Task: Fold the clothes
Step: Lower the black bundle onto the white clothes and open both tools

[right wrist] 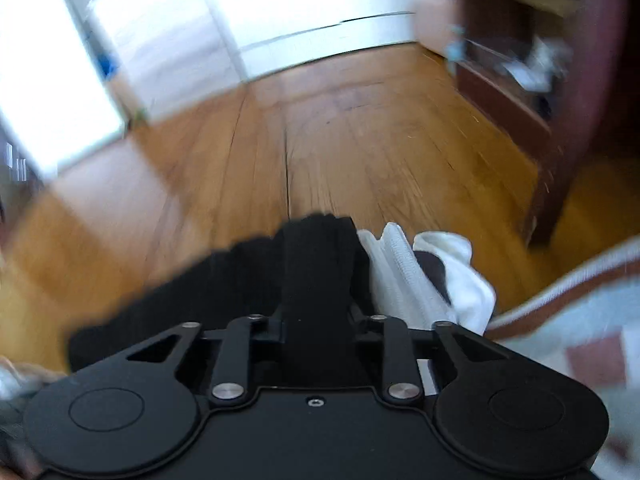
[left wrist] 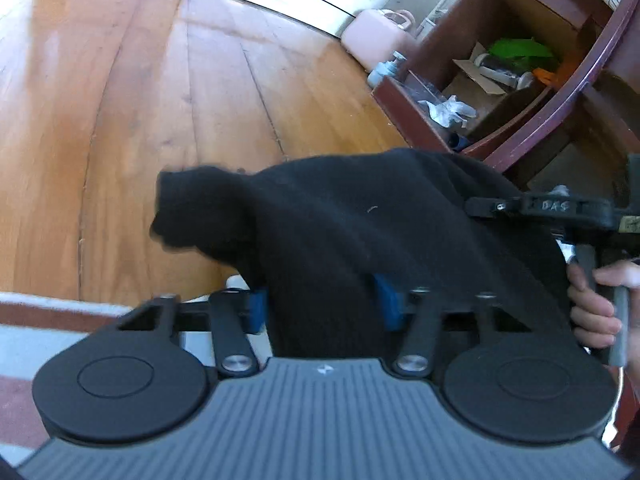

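Wooden floor (left wrist: pixel 160 92) fills the left wrist view, with a dark red shelf unit (left wrist: pixel 520 80) at the right and a striped bedcover (left wrist: pixel 48 312) at the lower left edge. The left gripper (left wrist: pixel 322 300) is closed on a black garment (left wrist: pixel 360 220), its blue pads (left wrist: pixel 386 300) pressed into the cloth; the cloth hangs clear of the floor and stretches right to the right gripper (left wrist: pixel 540 208), held by a hand (left wrist: pixel 592 304).

From the right wrist view (badly blurred), the right gripper (right wrist: pixel 316 280) pinches a ribbed edge of the black garment (right wrist: pixel 240 288) in narrow jaws. A white garment (right wrist: pixel 420 276) lies just beside it, on the bedcover's (right wrist: pixel 580 300) edge.

My reading: the garment is lifted by two points and being spread out, so folding proper has not begun. Next comes pulling it taut and level, then laying it flat on the bedcover, keeping both grips firm and clear of the white piece.
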`<state>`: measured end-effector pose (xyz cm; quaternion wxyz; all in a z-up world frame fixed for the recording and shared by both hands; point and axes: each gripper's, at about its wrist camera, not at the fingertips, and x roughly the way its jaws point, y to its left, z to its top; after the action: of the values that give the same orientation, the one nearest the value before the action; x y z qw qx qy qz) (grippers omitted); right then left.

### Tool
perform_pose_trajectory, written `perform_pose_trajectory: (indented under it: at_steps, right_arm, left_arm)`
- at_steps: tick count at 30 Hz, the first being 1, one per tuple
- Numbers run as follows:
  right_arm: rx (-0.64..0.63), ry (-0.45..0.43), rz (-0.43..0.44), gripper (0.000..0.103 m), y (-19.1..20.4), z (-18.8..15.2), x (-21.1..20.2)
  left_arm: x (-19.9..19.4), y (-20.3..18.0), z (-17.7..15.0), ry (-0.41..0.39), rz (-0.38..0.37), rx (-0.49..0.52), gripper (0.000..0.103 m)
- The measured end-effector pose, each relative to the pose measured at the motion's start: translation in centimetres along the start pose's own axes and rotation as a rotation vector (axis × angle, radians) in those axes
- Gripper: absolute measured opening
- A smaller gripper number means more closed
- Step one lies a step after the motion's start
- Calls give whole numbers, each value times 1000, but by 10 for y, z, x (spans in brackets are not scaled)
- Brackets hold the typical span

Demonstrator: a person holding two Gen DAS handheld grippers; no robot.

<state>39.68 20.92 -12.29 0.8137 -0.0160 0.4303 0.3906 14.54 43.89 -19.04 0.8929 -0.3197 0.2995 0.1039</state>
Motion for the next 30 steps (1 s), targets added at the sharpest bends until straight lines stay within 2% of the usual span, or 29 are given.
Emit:
perform_pose_trajectory:
  at_steps: [1, 3, 5, 6, 7, 8, 10, 12, 14, 15, 17, 19, 20, 22, 23, 25, 26, 28, 30]
  right_arm:
    - [-16, -44, -35, 19, 1, -2, -13]
    - [-67, -154, -112, 19, 2, -11, -40]
    - [-47, -208, -146, 23, -9, -20, -47]
    - [-42, -194, -165, 34, -14, -22, -41]
    - [-40, -164, -204, 54, -17, -23, -33]
    - [-37, -143, -246, 62, -17, -23, -31]
    - [-19, -170, -254, 63, -8, -25, -47]
    - [-62, -216, -286, 64, 12, -34, -74]
    - [-195, -294, -314, 65, 37, -53, -104]
    - [-261, -316, -289, 65, 47, -64, -116]
    - [-386, -311, -166, 64, 63, -84, -132]
    - [-460, -276, -112, 64, 73, -99, -135]
    - [-478, -255, -128, 64, 75, -107, -131]
    - [-497, -201, -181, 64, 74, -120, -113]
    - [-494, -163, -230, 63, 70, -127, -101]
    - [-508, -126, -338, 66, 55, -143, -81]
    - [-488, -123, -353, 66, 47, -150, -78]
    - [-368, -121, -310, 66, 28, -156, -83]
    - [-238, -99, -260, 66, 12, -156, -89]
  left_arm:
    - [-4, -6, 2, -20, -18, 40, 35]
    - [-14, -25, 6, -71, -47, 151, 34]
    - [-16, -38, 8, -86, -33, 198, 35]
    - [-12, -43, 8, -74, 18, 206, 39]
    - [-6, -48, 7, -59, 76, 211, 40]
    - [-1, -51, 6, -42, 131, 222, 40]
    - [-2, -51, 6, -58, 138, 239, 41]
    - [-20, -45, 5, -116, 72, 232, 39]
    - [-42, -39, 4, -201, -3, 212, 41]
    - [-53, -37, 5, -246, -42, 199, 42]
    - [-67, -35, 8, -315, -131, 175, 46]
    - [-58, -41, 19, -281, -227, 193, 46]
    - [-44, -46, 25, -214, -237, 212, 46]
    - [-4, -54, 33, -34, -203, 241, 46]
    - [17, -55, 34, 34, -135, 260, 45]
    - [44, -48, 35, 90, 7, 281, 3]
    - [46, -38, 39, 83, 24, 225, 4]
    - [43, -17, 48, 39, 60, 84, 4]
    - [24, -6, 52, -72, 259, 17, 3]
